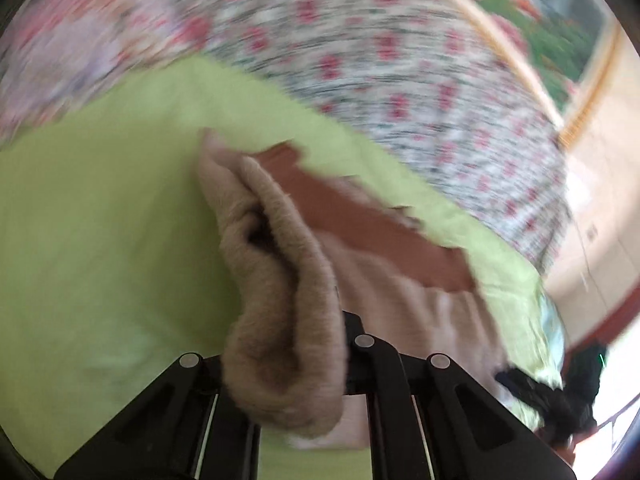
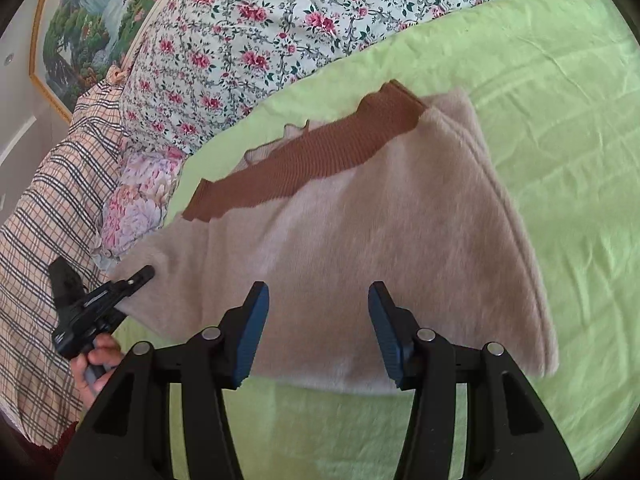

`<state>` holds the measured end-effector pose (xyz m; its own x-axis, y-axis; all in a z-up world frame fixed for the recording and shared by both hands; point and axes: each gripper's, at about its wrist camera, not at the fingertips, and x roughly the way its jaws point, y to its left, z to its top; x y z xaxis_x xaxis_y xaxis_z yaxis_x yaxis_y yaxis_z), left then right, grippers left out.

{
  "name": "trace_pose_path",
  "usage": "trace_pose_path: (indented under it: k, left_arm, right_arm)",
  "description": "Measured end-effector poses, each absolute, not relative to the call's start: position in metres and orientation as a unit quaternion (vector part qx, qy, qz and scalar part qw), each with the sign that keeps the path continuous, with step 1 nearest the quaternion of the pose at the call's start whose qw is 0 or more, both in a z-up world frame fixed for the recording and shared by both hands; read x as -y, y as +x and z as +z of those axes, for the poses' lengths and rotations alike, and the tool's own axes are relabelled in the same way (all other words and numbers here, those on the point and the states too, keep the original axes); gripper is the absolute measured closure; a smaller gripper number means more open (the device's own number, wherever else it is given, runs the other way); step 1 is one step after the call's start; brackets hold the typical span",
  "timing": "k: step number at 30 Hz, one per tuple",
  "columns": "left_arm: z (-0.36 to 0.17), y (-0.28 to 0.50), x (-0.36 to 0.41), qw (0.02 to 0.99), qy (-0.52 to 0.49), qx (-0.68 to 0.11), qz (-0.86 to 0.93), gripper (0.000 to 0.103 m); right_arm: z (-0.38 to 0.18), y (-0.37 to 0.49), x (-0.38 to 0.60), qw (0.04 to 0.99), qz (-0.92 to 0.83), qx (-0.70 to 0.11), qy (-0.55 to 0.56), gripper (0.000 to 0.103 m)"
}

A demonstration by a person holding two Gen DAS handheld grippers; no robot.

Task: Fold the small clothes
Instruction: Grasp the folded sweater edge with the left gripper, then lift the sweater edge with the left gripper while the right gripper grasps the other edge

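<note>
The right tool (image 2: 318,332) is hovering nearest, its blue-padded jaws standing spread with nothing between them, just above the near hem of the beige sweater (image 2: 360,240). The sweater is lying on the green sheet (image 2: 540,140) of the bed, its brown ribbed collar (image 2: 304,160) at the far edge. At the left, the left tool (image 2: 138,276) is pinching the sweater's left corner with its jaws pressed together; a hand (image 2: 96,364) is gripping its handle. In the left wrist view, a bunched fold of the beige fabric is rising from between that tool's jaws (image 1: 288,364), and the picture is blurred. Farther off, a plaid cloth (image 2: 44,220) is lying at the left and a floral quilt (image 2: 260,40) is covering the far part of the bed, with a framed picture (image 2: 92,8) behind it

Judged step: a side fold is beginning, the left edge being lifted for carrying across the body. The next move calls for the right tool steadying or gripping the near hem, so that the fold is landing straight without dragging the whole garment
</note>
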<state>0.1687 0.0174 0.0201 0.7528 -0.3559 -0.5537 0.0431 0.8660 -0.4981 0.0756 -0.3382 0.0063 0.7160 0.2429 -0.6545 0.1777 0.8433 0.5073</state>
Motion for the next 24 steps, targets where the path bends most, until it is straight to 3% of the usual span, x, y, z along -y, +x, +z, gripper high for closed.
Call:
trace_pose_path:
  k: [6,10,15,17,18,20,24]
  left_arm:
    - [0.042,0.175,0.067,0.905,-0.163,-0.338,-0.202,0.096]
    - [0.024,0.181,0.105,0.896,-0.129,-0.36,-0.227,0.096]
    - [0.005,0.186,0.119,0.884,-0.122,-0.38,-0.243,0.096]
    - [0.004,0.186,0.121,0.886,-0.111,-0.381,-0.241,0.096]
    - [0.004,0.186,0.124,0.887,-0.104,-0.381,-0.24,0.096]
    - [0.007,0.185,0.129,0.889,-0.09,-0.38,-0.241,0.096]
    - [0.023,0.18,0.14,0.89,-0.087,-0.364,-0.261,0.096]
  right_arm:
    - [0.011,0.131,0.348,0.866,0.067,-0.401,0.291,0.049]
    - [-0.004,0.173,0.342,0.825,0.168,-0.403,0.36,0.026]
    - [-0.031,0.225,0.32,0.796,0.198,-0.43,0.377,0.024]
    - [-0.032,0.239,0.317,0.805,0.189,-0.422,0.372,0.045]
    - [-0.03,0.245,0.318,0.811,0.173,-0.423,0.366,0.065]
    - [-0.022,0.251,0.322,0.819,0.158,-0.421,0.357,0.086]
    - [0.021,0.242,0.329,0.858,0.165,-0.395,0.286,0.087]
